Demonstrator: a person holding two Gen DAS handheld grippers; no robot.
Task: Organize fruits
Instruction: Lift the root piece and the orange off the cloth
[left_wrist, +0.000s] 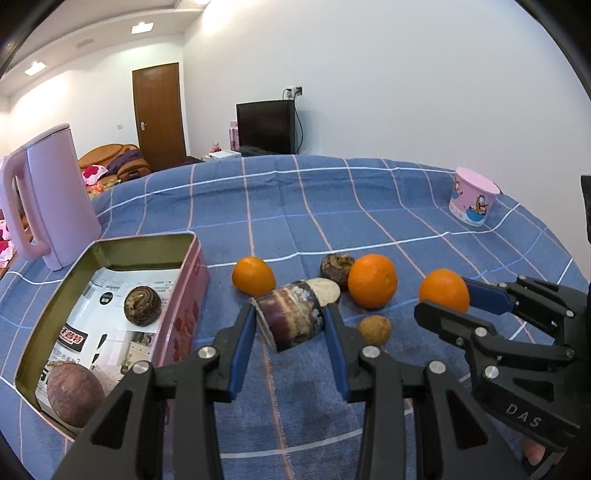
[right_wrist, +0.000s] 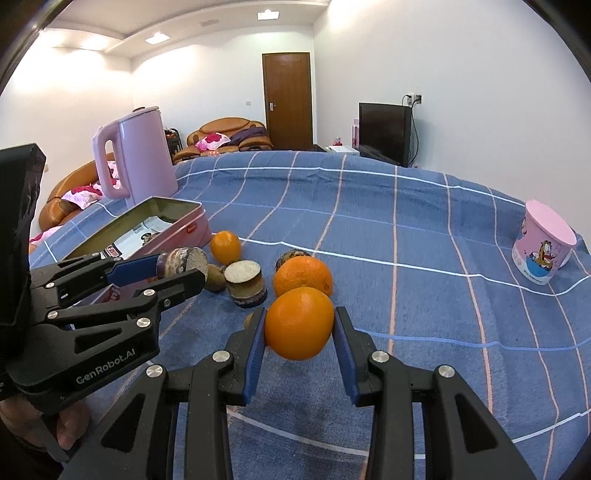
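the fruits are only partly sorted: the pink tin, just left of the left gripper, holds two dark round fruits so far, a mottled one farther in and a larger reddish-brown one at the near end, lying on printed paper. the left gripper is clamped on a short purple-brown cut stalk piece, held up off the blue checked cloth with a pad on either side. the right gripper has its pads pressed on an orange, which also looks raised above the cloth. ahead of the grippers there is more left: a second orange just beyond the held one, a third orange nearer the tin, another cut stalk piece standing on end, a dark round fruit behind it, and a small brown fruit just right of the left gripper's fingers. judging by this, roughly a quarter is done; both held pieces seem bound for the tin, then about five items remain. a pink kettle and pink cup stand well apart from the pile.
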